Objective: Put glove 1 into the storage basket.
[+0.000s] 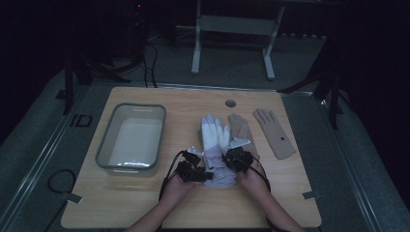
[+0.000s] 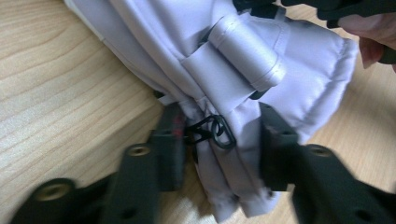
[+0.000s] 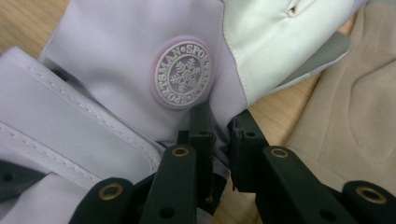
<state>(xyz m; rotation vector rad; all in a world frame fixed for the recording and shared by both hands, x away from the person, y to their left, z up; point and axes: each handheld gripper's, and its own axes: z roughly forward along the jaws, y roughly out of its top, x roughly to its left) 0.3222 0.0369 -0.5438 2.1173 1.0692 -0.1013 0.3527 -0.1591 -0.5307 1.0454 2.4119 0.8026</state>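
Looking down from the high view, I see the wooden table with a grey tub toward its left edge; two tan gloves lie toward the right edge, one tan glove by itself and the other tan glove just beside the pale ski glove, which lies near the middle with its fingers toward the far edge and its cuff toward the near edge; my left gripper sits at the cuff's left side and my right gripper at its right side, each held in a hand.

From the left gripper view, the jaws stand either side of the bunched cuff fabric, pinching it beside a small black clip; a rolled strap tab sits above; from the right gripper view, the jaws are nearly together on the glove's edge just below a round snowflake badge, fabric caught between them; tan material lies at the right.
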